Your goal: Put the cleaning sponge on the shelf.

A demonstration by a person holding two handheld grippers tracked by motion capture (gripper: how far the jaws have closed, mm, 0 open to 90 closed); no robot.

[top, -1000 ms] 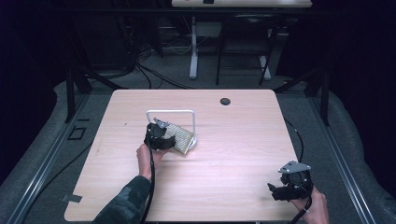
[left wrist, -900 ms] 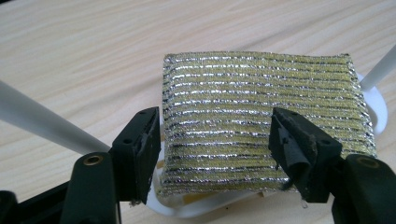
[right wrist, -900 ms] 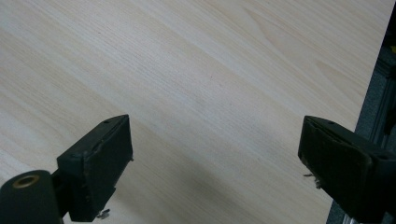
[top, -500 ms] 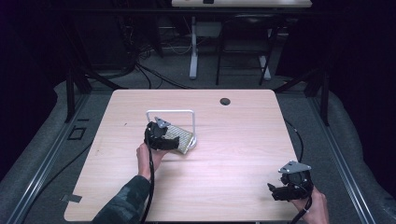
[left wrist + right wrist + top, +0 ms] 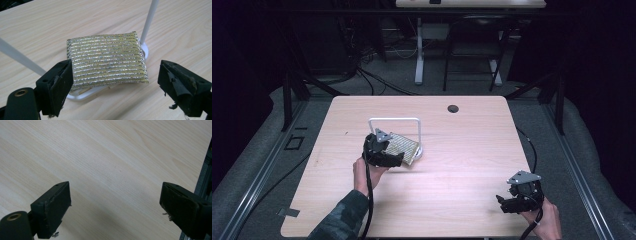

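Left gripper [image 5: 115,82] stands wide, jaws either side of the sponge [image 5: 106,61], which lies just ahead of it on the white rack [image 5: 85,93]. Sponge judged light, soft, compressible; take it across its near edge. Right gripper [image 5: 115,210] wide, empty, well apart.

A lab or test room: one bare wooden table [image 5: 462,150] on dark carpet, loose cables [image 5: 377,80] (trailing everywhere), metal frames [image 5: 292,95], another desk [image 5: 469,4] behind.

Silver-gold striped scouring pad [image 5: 107,60], white rack [image 5: 395,120]
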